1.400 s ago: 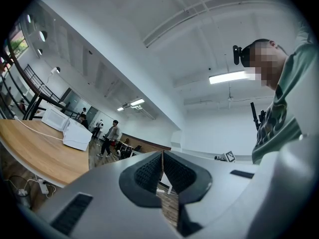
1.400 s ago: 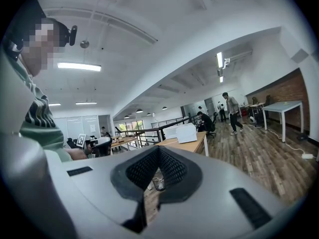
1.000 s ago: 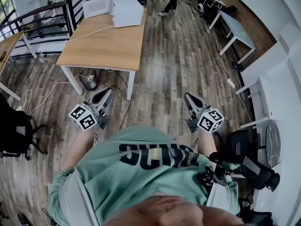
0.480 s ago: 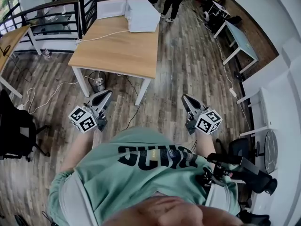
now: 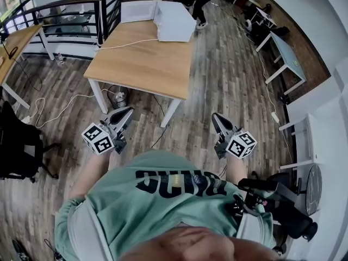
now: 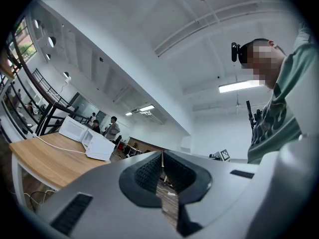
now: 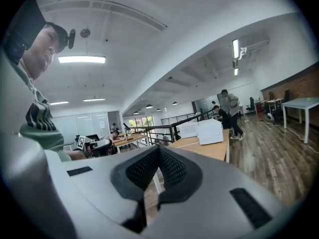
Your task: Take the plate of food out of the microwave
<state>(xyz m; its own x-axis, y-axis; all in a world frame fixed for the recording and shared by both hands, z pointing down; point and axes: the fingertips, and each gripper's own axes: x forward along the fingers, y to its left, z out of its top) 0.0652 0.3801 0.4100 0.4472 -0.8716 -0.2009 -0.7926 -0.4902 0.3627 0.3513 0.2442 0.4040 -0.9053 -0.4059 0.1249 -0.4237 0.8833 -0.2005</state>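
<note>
Open office with a wood-plank floor [image 5: 217,75] and a light wooden table [image 5: 141,58] ahead. The white microwave [image 5: 175,22] sits at the table's far end, its door [image 5: 137,11] swung open to the left; the plate of food can't be made out inside. The left gripper [image 5: 127,112] and right gripper [image 5: 215,117] are over the floor on the table's near side, well apart from the microwave, both with jaws pressed together and nothing between them.

Left gripper [image 5: 129,112] and right gripper [image 5: 213,116] hang over floor [image 5: 223,75] — microwave [image 5: 175,20] sits on the table [image 5: 136,64] beyond.
</note>
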